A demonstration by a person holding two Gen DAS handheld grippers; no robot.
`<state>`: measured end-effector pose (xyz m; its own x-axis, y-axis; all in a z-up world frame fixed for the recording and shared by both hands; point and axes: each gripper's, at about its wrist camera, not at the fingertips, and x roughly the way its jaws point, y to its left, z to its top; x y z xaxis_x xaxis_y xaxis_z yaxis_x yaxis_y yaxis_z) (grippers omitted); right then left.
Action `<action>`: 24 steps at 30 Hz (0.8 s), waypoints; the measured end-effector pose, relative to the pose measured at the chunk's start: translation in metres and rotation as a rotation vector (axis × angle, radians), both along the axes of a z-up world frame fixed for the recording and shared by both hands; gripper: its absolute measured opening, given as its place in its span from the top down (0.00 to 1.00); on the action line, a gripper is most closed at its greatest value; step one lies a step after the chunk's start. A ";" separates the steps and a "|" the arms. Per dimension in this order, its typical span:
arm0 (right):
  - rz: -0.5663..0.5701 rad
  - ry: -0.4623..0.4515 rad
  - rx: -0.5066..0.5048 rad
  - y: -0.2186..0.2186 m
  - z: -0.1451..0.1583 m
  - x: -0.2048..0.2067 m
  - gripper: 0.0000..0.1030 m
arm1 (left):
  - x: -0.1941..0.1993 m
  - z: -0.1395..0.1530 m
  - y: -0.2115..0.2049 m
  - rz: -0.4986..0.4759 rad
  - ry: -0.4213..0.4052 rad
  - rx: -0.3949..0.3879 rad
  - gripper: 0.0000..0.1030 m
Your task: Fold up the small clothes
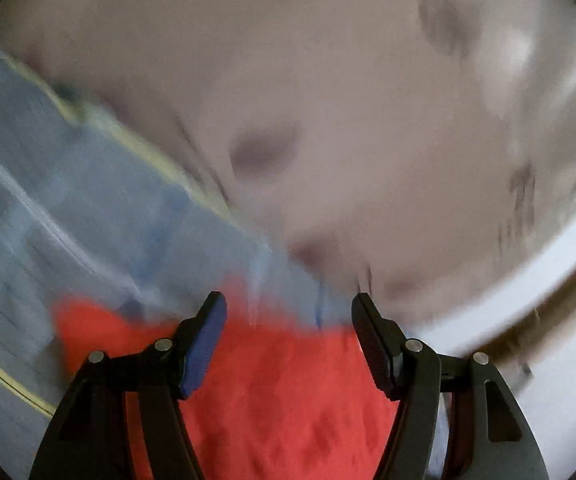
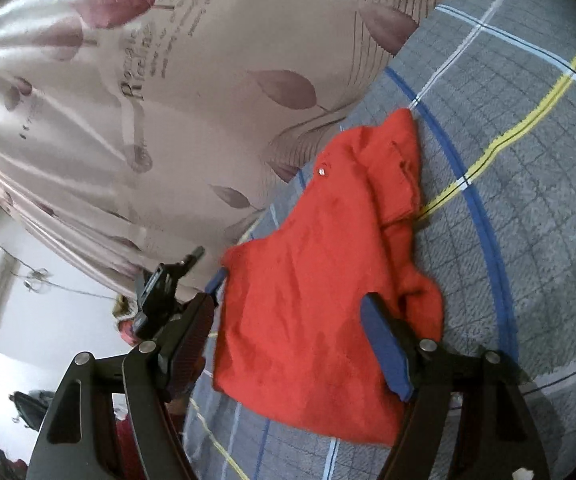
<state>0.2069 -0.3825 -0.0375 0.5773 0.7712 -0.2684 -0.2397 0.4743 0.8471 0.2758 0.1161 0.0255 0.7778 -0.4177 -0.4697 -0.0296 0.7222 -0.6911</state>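
Observation:
A small red garment (image 2: 319, 280) lies spread and rumpled on the grey plaid bed cover (image 2: 527, 200). My right gripper (image 2: 288, 312) is open, its jaws wide apart above the garment's near part, holding nothing. The left wrist view is motion-blurred: the red garment (image 1: 280, 392) fills the space under my left gripper (image 1: 288, 312), which is open and empty. The left gripper also shows in the right wrist view (image 2: 168, 292), at the garment's left edge.
A pink-beige curtain with leaf print (image 2: 148, 100) hangs along the far side of the bed. The bed cover (image 1: 48, 200) runs to the left in the left wrist view. A white wall (image 2: 48, 300) and dark clutter are at lower left.

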 end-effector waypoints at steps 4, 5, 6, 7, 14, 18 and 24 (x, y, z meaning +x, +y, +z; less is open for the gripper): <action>-0.026 0.004 0.034 -0.014 -0.003 -0.012 0.29 | -0.024 0.001 0.022 0.021 0.030 0.014 0.37; -0.027 0.002 0.016 -0.016 -0.001 -0.018 0.29 | -0.034 -0.003 0.026 0.008 0.059 0.033 0.37; -0.026 0.001 -0.002 -0.015 0.001 -0.022 0.29 | -0.046 -0.009 0.027 -0.019 0.090 0.047 0.37; -0.023 0.004 -0.029 -0.015 0.002 -0.027 0.28 | -0.063 -0.015 0.026 -0.045 0.114 0.059 0.37; 0.019 0.012 -0.217 -0.010 0.008 -0.050 0.39 | -0.152 -0.055 0.035 -0.138 0.203 0.023 0.37; 0.027 0.028 -0.297 0.002 0.008 -0.045 0.62 | -0.171 -0.052 0.019 -0.205 0.143 0.060 0.37; 0.067 0.060 -0.403 0.019 0.006 -0.039 0.92 | -0.169 -0.056 0.012 -0.277 0.137 0.044 0.39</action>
